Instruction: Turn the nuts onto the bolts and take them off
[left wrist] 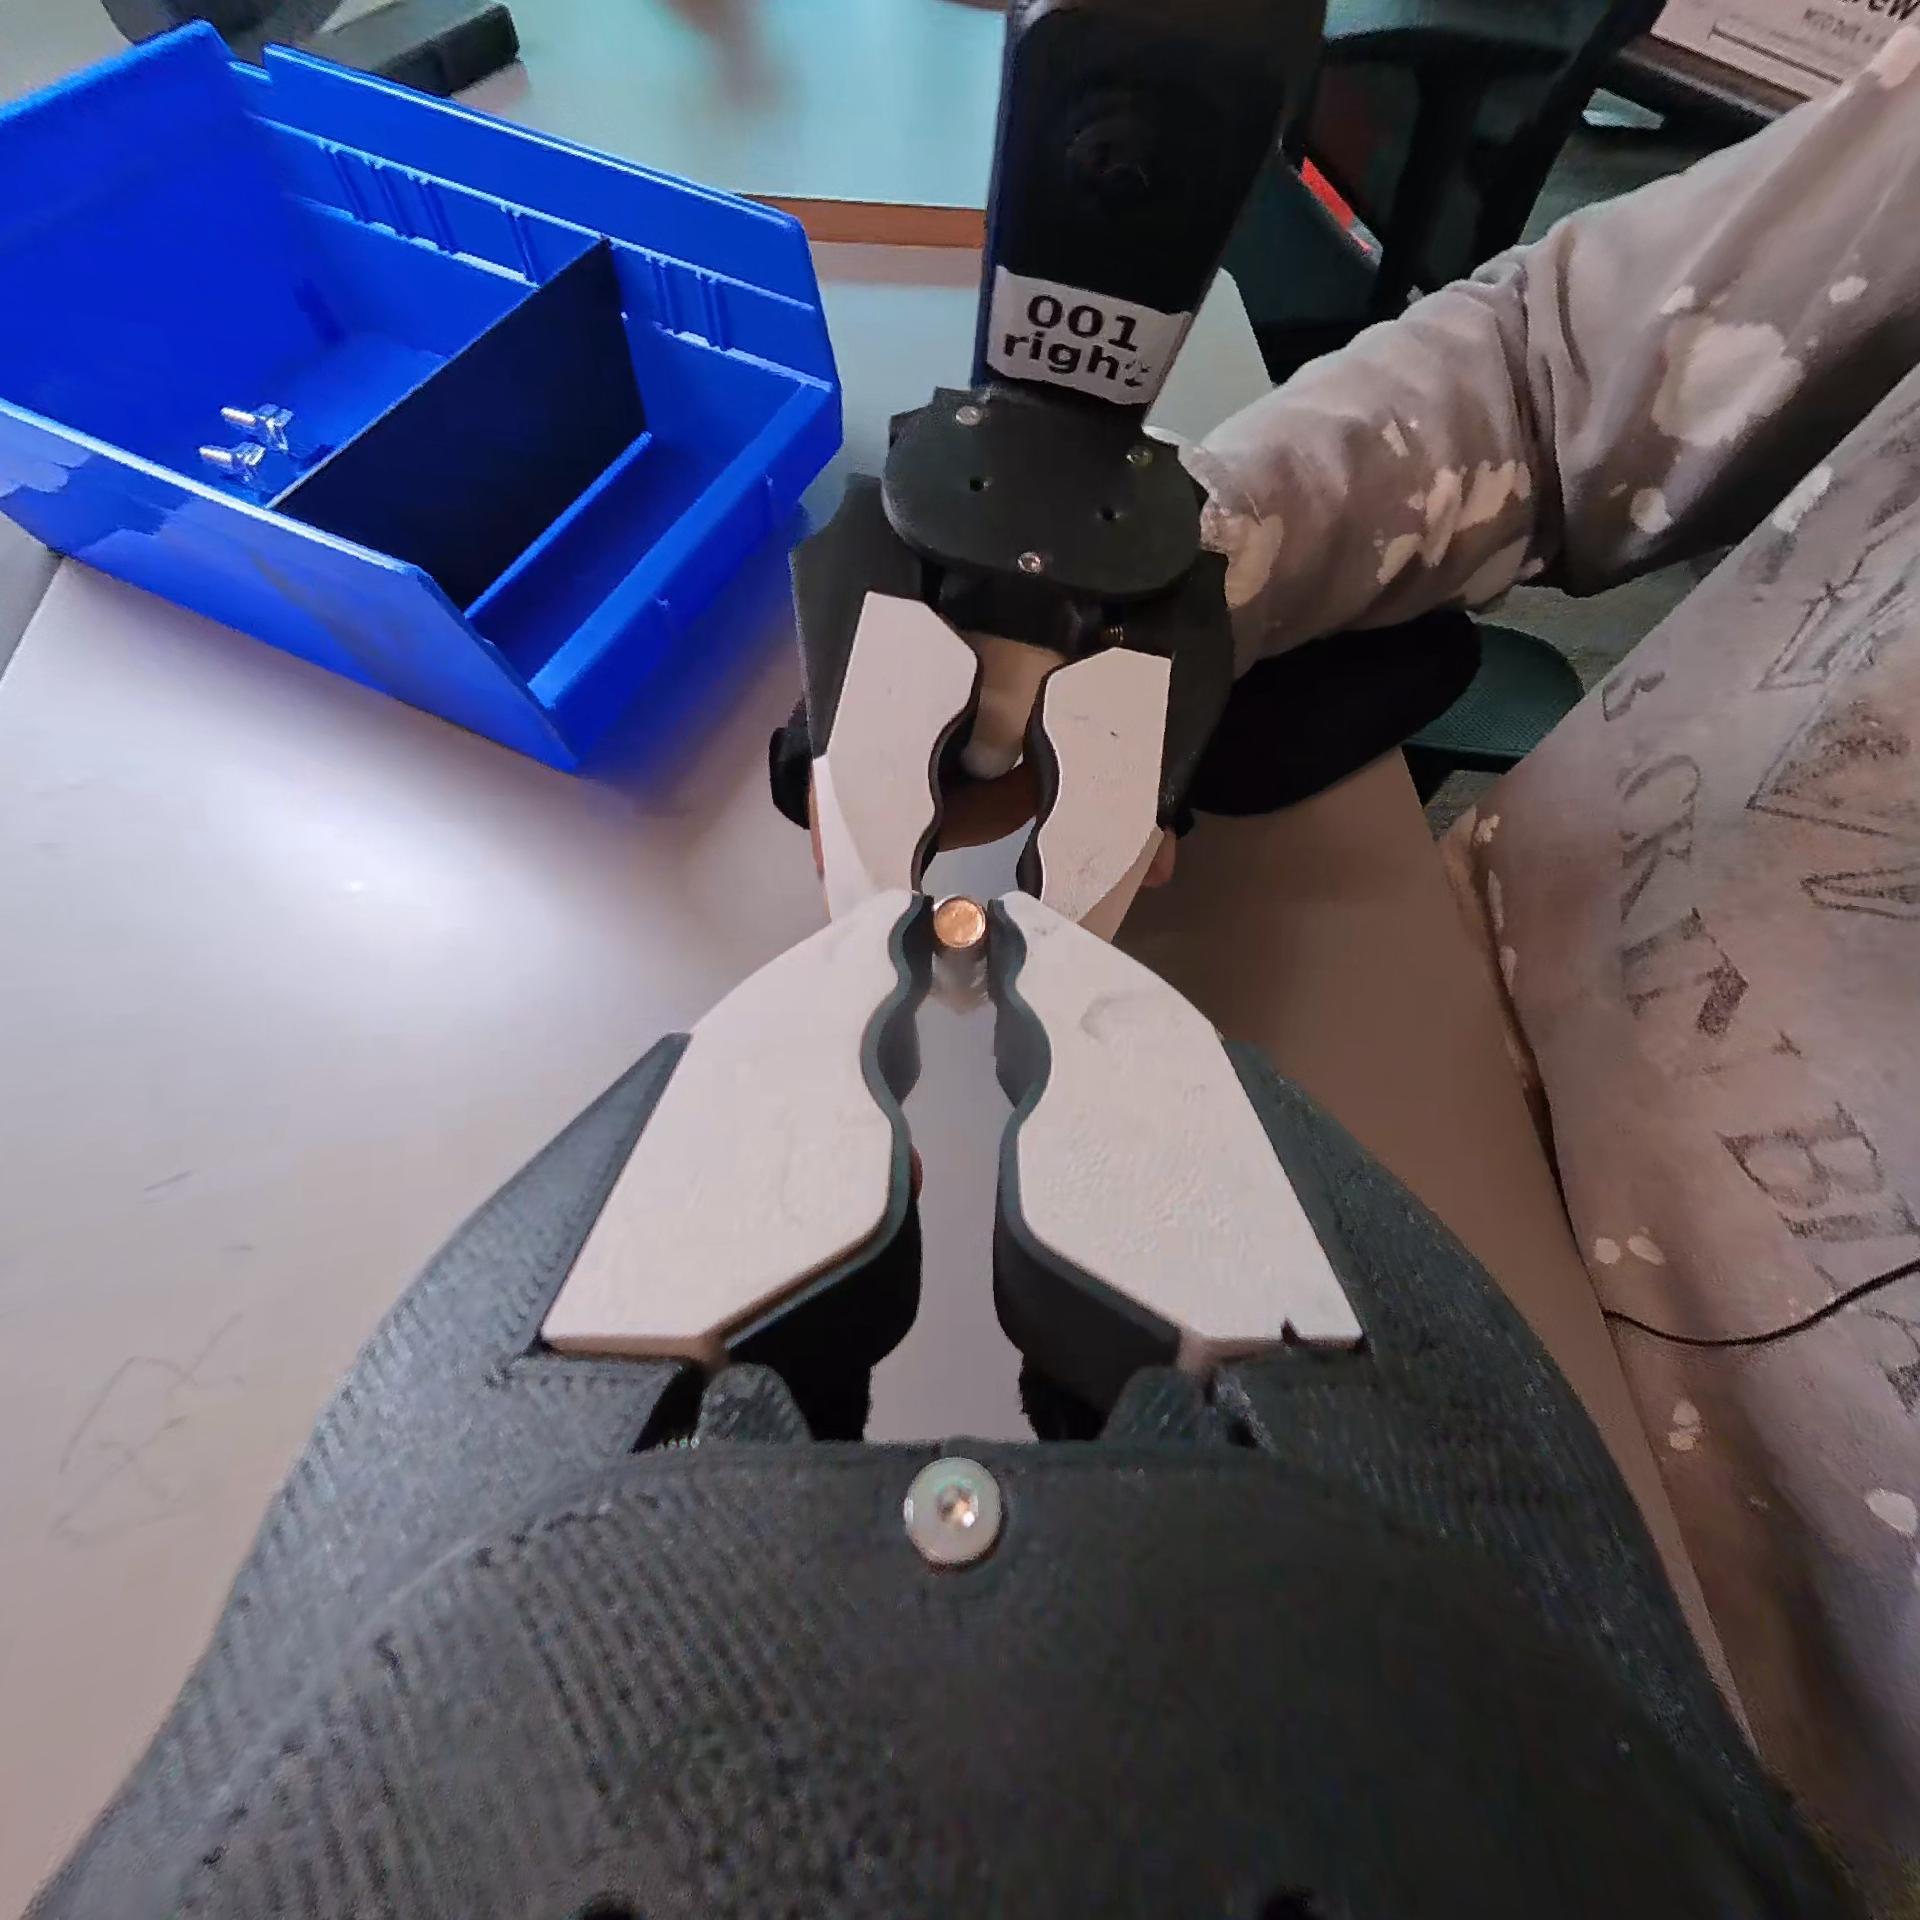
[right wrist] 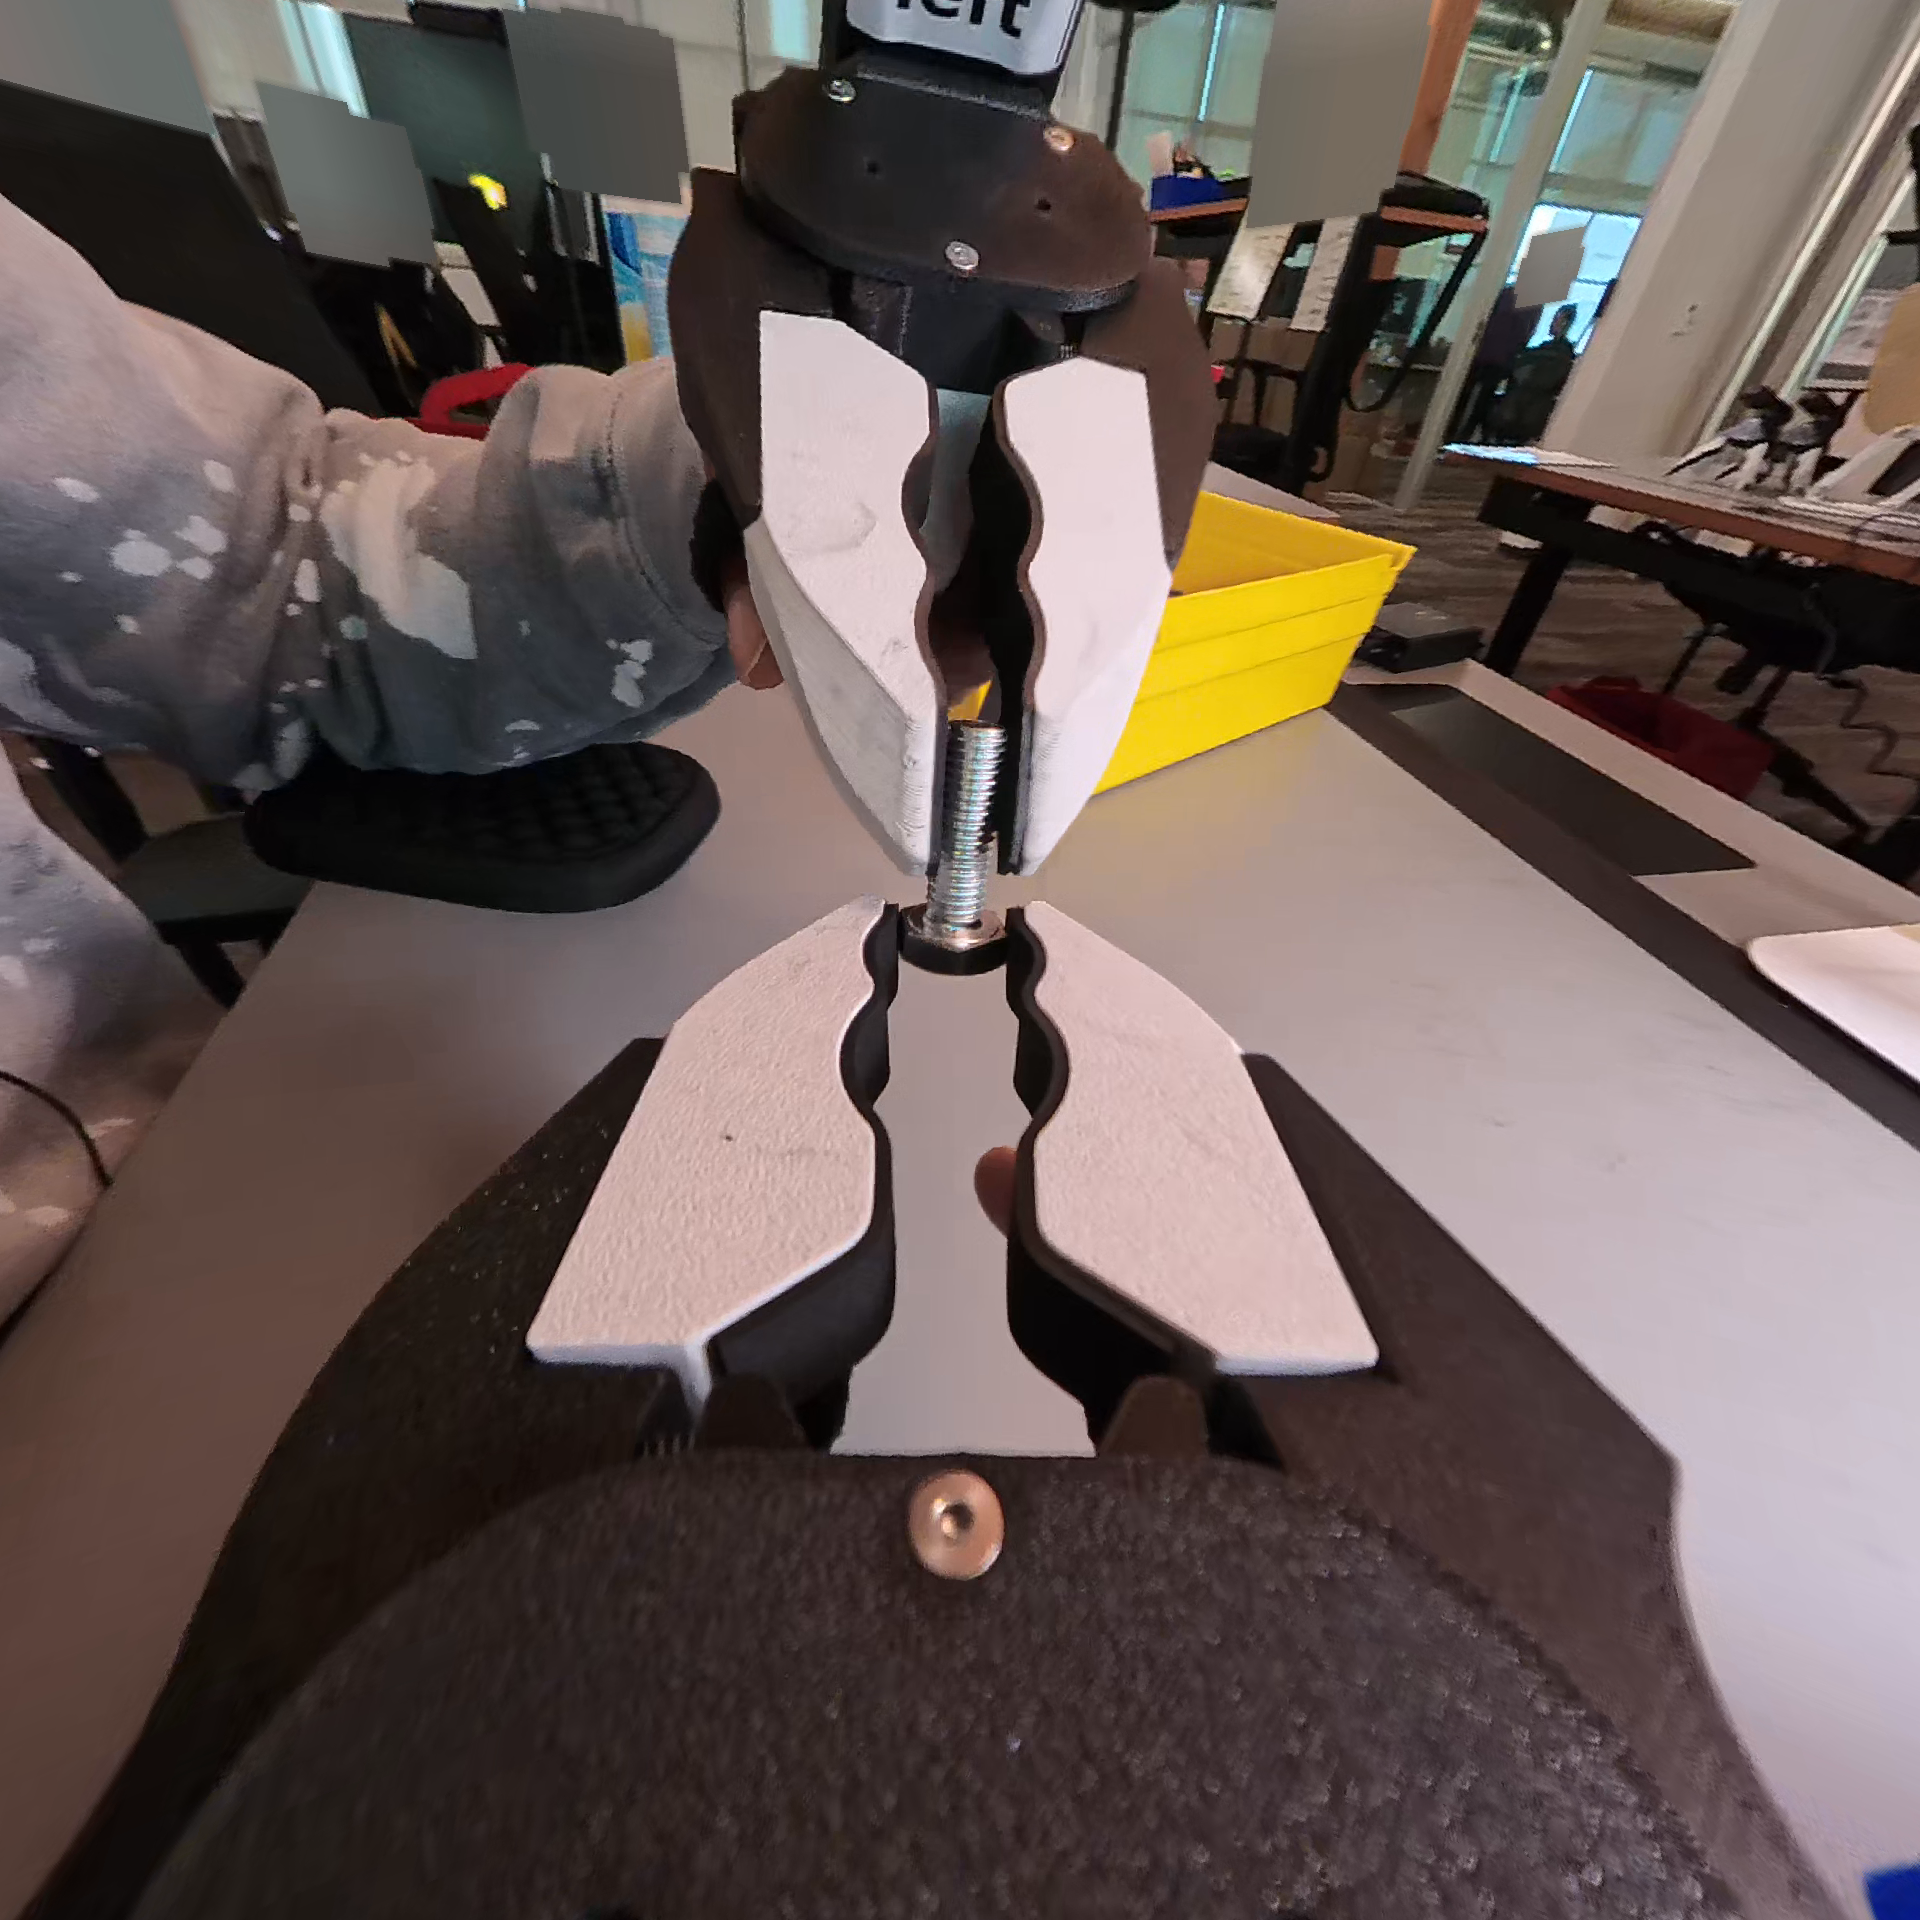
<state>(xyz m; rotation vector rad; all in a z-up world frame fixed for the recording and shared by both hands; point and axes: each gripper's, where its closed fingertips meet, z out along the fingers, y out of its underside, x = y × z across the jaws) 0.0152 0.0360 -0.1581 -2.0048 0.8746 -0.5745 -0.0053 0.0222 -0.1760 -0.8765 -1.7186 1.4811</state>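
Observation:
A silver threaded bolt (right wrist: 966,821) is clamped between the white fingers of my left gripper (right wrist: 971,847), which comes down from above in the right wrist view. My right gripper (right wrist: 951,925) is shut on a dark nut (right wrist: 951,945) that sits on the bolt's lower end. In the left wrist view my left gripper (left wrist: 958,914) holds the bolt (left wrist: 958,925), seen end-on as a round metal face. The right gripper (left wrist: 971,878) meets it tip to tip from the far side. The nut is hidden in that view. Both grippers are held above the grey table (left wrist: 312,987).
A blue bin (left wrist: 665,343) with a dark divider stands at the back left and holds two small fasteners (left wrist: 249,436). A yellow bin (right wrist: 1268,623) stands behind the grippers. A white tray (right wrist: 1849,987) lies at the right edge. A person's mottled grey sleeve (left wrist: 1558,416) reaches in beside the grippers.

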